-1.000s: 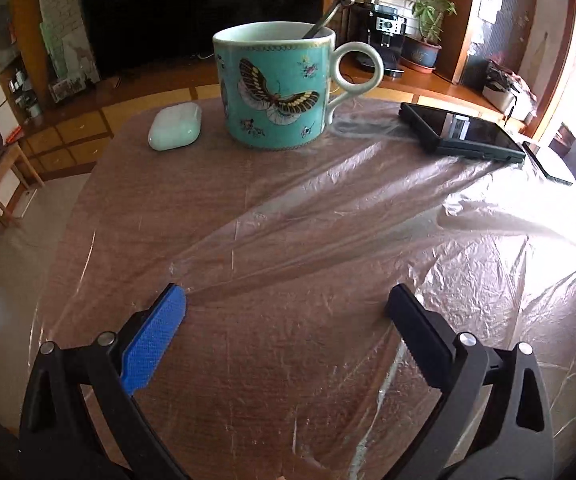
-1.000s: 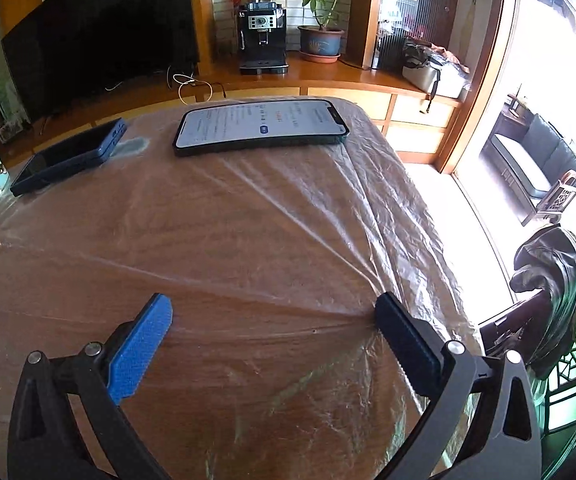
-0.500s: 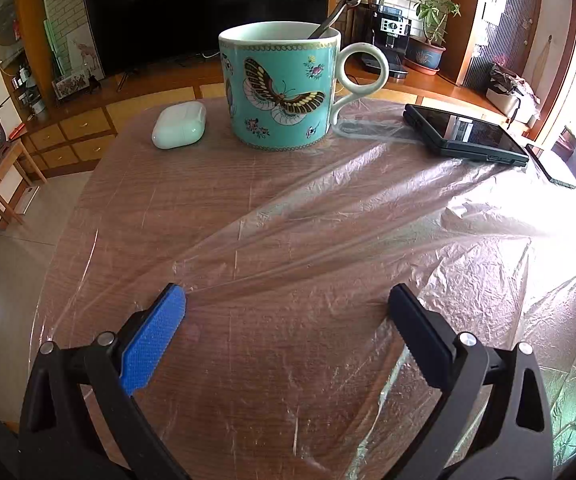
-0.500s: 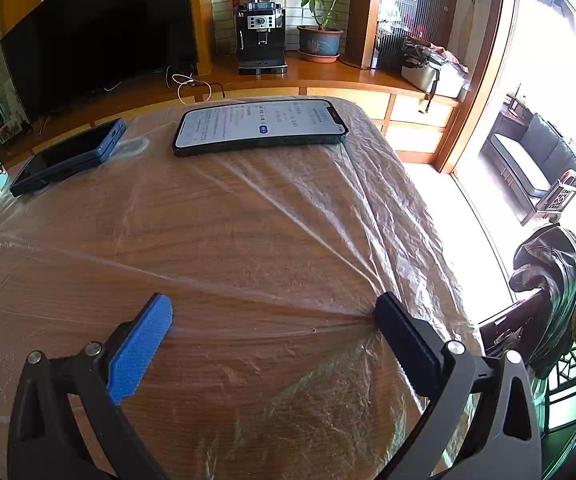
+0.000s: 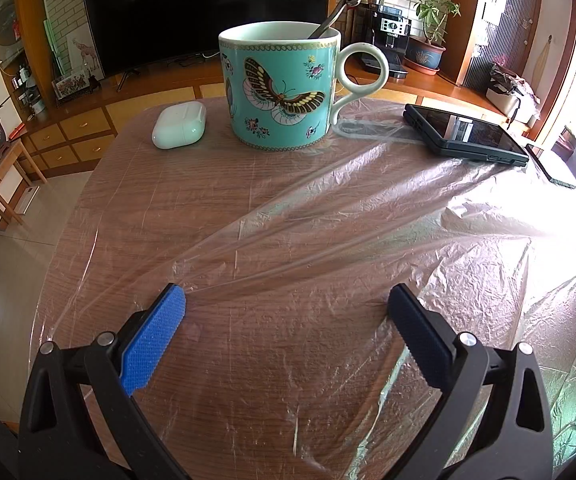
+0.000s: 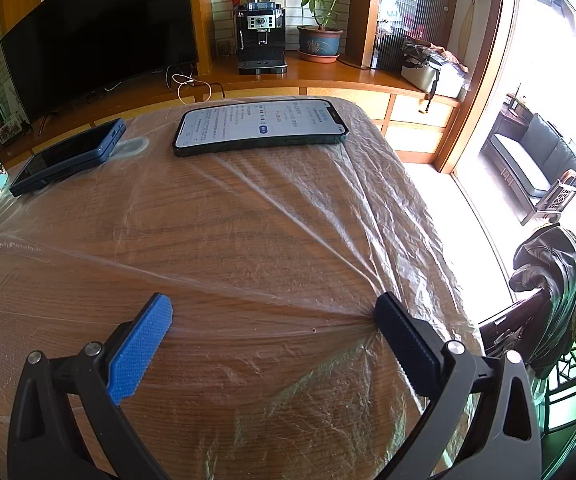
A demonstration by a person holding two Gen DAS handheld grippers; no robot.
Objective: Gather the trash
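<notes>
Now, change: mug [image 5: 282, 90] looms nearer than a second ago; film [image 5: 367, 216] pulls taut toward both tools.
Jaws: left gripper [image 5: 288, 308] and right gripper [image 6: 274, 314] spread wide, pressing film.
Film: draped over table [image 6: 248, 216], pinned under mug and phone [image 6: 260, 126].
Meaning: I judge gathering underway.

Left gripper [image 5: 288, 300] and right gripper [image 6: 274, 308] both hold their fingers spread wide.

Left gripper [image 5: 288, 300] sits closer to the mug [image 5: 278, 86] than a second ago; mug and earbud case [image 5: 179, 125] loom larger and lower in the left wrist view. Plastic sheet [image 5: 347, 216] now pulls into tighter creases fanning from the blue left fingertip [image 5: 156, 336]. In the right wrist view, creases in the sheet converge more sharply at the right gripper's [image 6: 272, 312] dark fingertip [image 6: 399, 332].
</notes>
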